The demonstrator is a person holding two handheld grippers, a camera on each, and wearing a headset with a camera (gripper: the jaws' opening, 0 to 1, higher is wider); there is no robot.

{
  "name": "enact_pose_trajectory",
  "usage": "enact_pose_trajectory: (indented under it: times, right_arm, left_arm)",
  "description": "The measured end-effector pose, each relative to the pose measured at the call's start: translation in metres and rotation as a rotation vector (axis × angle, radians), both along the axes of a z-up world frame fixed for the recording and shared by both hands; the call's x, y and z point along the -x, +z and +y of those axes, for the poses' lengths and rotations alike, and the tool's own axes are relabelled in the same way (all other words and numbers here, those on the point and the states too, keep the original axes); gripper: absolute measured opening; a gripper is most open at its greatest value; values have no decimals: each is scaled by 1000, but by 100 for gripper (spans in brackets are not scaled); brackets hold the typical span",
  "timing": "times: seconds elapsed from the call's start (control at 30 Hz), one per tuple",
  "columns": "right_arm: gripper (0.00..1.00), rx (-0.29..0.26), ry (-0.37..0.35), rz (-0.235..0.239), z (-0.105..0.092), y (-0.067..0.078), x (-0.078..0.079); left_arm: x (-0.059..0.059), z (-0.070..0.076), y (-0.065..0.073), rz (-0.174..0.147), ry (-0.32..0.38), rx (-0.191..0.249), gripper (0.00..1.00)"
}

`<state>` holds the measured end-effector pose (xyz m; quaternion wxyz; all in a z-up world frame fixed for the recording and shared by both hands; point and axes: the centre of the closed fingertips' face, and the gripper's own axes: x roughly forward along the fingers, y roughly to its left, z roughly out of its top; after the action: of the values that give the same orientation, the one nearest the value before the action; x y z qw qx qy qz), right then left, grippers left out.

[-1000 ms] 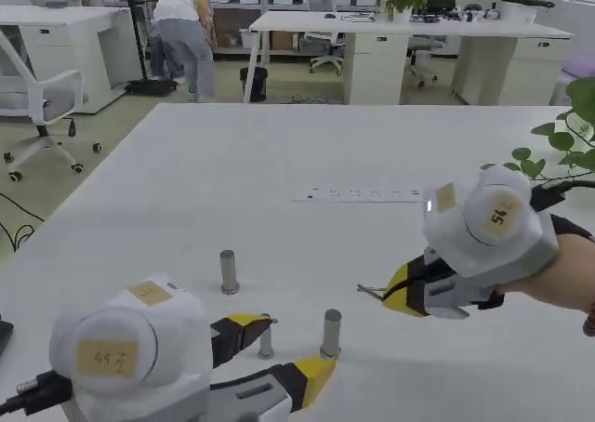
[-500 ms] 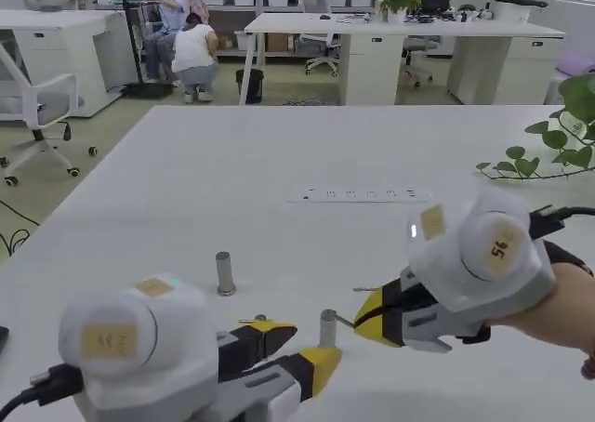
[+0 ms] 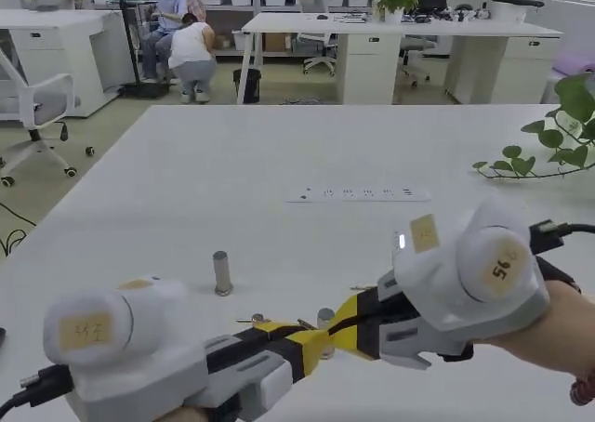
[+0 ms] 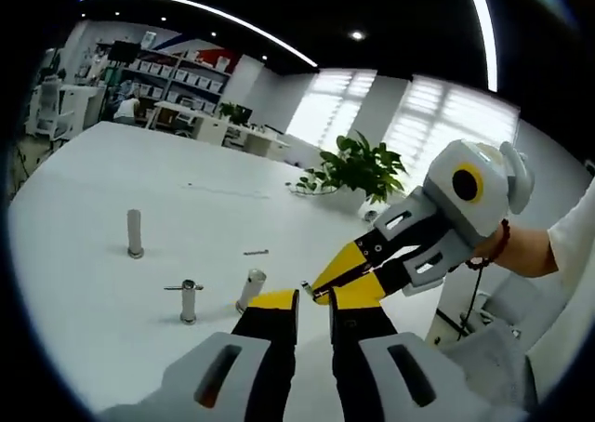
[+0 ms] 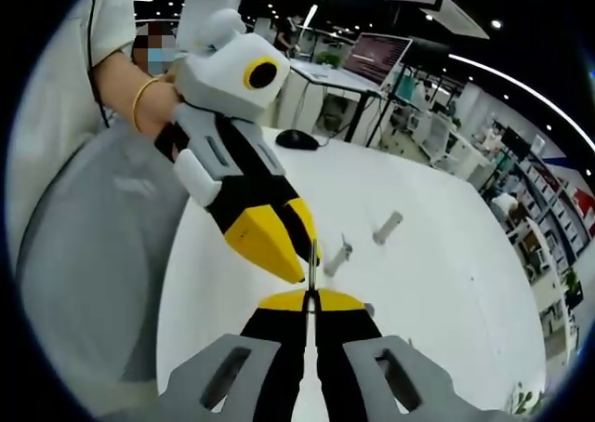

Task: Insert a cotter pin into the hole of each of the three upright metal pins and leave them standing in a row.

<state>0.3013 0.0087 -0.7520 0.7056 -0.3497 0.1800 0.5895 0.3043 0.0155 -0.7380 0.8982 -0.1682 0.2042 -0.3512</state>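
Cotter pin: clamped tight in right gripper, just beside left gripper, whose jaws stand slightly parted, empty. Pinned metal pin, bare metal pin: upright on table.

right gripper sticker: "56" | left gripper sticker: probably "55", handwriting blurred
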Motion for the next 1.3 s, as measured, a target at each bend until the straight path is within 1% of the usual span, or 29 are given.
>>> enact_pose_trajectory:
  times: [0.13, 0.23, 0.27, 0.33, 0.37, 0.43, 0.5, 0.77, 0.83, 0.87, 0.93, 0.97, 1.0, 1.07, 1.13, 1.2, 1.23, 1.3]
  right_arm:
    - [2, -7, 4, 2, 3, 1, 2]
    - [2, -4, 11, 1, 4, 1, 3]
    - [2, -5, 12, -2, 4, 1, 4]
    - [2, -4, 13, -2, 4, 1, 4]
    - [2, -5, 12, 0, 5, 1, 4]
    - [2, -9, 13, 4, 5, 1, 4]
    - [3, -11, 14, 10, 5, 0, 5]
    - [4, -46, 1, 42, 7, -2, 5]
    - [7, -47, -17, 57, 5, -4, 4]
    - [9, -56, -27, 79, 4, -5, 4]
    - [9, -123, -55, 147, 6, -1, 7]
    - [10, -133, -63, 161, 6, -1, 7]
    - [11, -161, -88, 206, 4, 0, 6]
    - [12, -212, -134, 261, 2, 2, 4]
    - [13, -249, -166, 297, 0, 4, 1]
    - [13, -300, -184, 335, 0, 8, 0]
    - [14, -323, -196, 366, -2, 9, 0]
    - [15, -354, -209, 412, -4, 10, 0]
  left_arm:
    - [0, 1, 0, 16, 10, 23, 6]
    - [-1, 3, -1, 27, 24, 27, 2]
    - [-1, 3, -1, 31, 25, 39, 2]
    - [-1, 3, -1, 48, 30, 60, 2]
    - [-1, 4, -1, 59, 37, 77, 2]
    - [-1, 4, -2, 72, 40, 95, 1]
    - [-1, 4, -2, 83, 39, 104, 1]
    - [0, 5, -3, 87, 44, 110, 0]
    - [0, 6, -2, 85, 43, 111, 0]
    - [0, 6, -2, 82, 44, 109, 0]
    - [-1, 8, -1, 77, 48, 106, 0]
    - [-2, 9, -1, 76, 47, 105, 0]
    - [-2, 11, -1, 68, 49, 99, 0]
    - [-2, 12, -1, 65, 46, 98, 0]
    - [-2, 13, 0, 59, 46, 102, 0]
    - [-1, 14, 0, 54, 40, 99, 0]
    - [-1, 14, 0, 51, 36, 98, 0]
    - [1, 14, 0, 44, 25, 98, 0]
